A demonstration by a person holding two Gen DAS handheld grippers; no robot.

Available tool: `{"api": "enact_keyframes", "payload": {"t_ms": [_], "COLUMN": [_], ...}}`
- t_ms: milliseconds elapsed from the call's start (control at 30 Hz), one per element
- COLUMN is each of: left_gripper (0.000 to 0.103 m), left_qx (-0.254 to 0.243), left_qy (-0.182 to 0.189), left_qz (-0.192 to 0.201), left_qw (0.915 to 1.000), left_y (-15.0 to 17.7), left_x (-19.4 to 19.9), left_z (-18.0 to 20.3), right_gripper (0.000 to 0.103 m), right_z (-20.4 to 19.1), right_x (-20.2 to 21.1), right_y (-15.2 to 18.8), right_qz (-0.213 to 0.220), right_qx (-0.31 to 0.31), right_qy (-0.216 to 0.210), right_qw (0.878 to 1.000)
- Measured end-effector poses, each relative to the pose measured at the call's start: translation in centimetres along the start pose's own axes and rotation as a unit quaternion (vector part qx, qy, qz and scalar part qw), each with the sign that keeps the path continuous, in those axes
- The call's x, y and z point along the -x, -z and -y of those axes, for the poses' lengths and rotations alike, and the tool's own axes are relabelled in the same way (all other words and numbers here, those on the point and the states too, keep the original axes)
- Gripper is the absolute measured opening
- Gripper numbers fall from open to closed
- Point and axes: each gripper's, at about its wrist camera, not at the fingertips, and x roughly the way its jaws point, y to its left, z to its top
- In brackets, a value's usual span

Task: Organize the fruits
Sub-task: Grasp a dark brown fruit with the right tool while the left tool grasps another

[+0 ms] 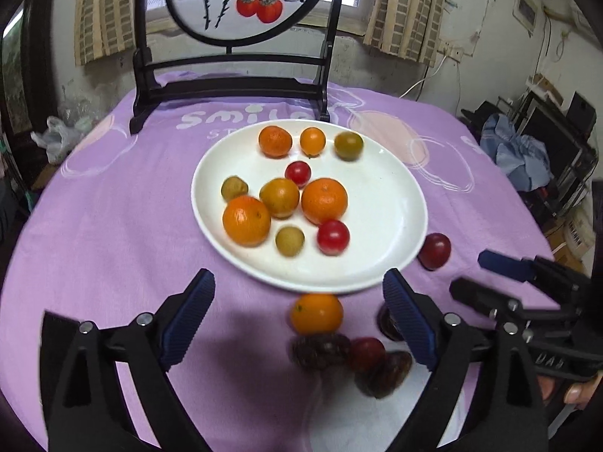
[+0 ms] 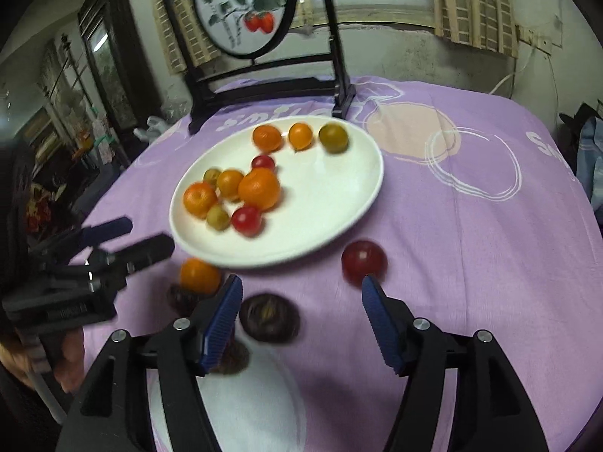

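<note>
Left gripper (image 1: 297, 297) tilted down, jaws wide, empty, right gripper (image 2: 301, 293) alongside, parted, empty, near plate (image 1: 395, 226)

A smooth, glossy white plate (image 1: 392, 203), seemingly glazed ceramic, is shown on a matt lilac cloth (image 1: 113, 233) of fine weave with printed white lettering. Shiny-skinned red fruits (image 1: 333, 237) and faintly dimpled oranges (image 1: 247, 220) are seen on the plate; at its 6 o'clock, dark fruits (image 2: 270, 316) of rough, dull skin lie on the cloth. The left gripper (image 1: 299, 297) and right gripper (image 2: 301, 297) are formed of matt black plastic, with ribbed blue pads (image 1: 188, 316) and bright metal screws. At 12 o'clock, a dark lacquered wooden stand (image 1: 230, 86) is visible.
</note>
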Motion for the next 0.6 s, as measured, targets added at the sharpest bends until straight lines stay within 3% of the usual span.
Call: {"api": "enact_keyframes", "payload": {"t_ms": [133,267,500,600], "left_gripper": [0.091,0.091,0.091,0.091], "left_qx": [0.045,0.031,0.027,0.024], "left_qy": [0.004,-0.024,-0.027,-0.029], "left_qz": [-0.009,-0.004,0.014,0.022], "left_qw": [0.9989,0.9992,0.9992,0.9991], "left_y": [2.2,2.6,2.6,2.6], "left_x": [-0.7,-1.3,-0.7,-0.3], "left_z": [-1.3,-2.1,-3.3,-3.3], "right_gripper": [0.071,0.071,0.070,0.060], "right_z": [-1.9,-4.3,-7.2,-7.8], "right_x": [0.0,-0.6,-3.4,-4.5], "right_y": [2.2,3.8,4.6,4.3], "right_qz": [-0.021,-0.042,-0.074,-0.083], "right_qx": [0.038,0.069,0.103,0.097], "right_qy": [0.012,0.001,0.013,0.014], "right_qw": [0.999,0.997,0.992,0.992]}}
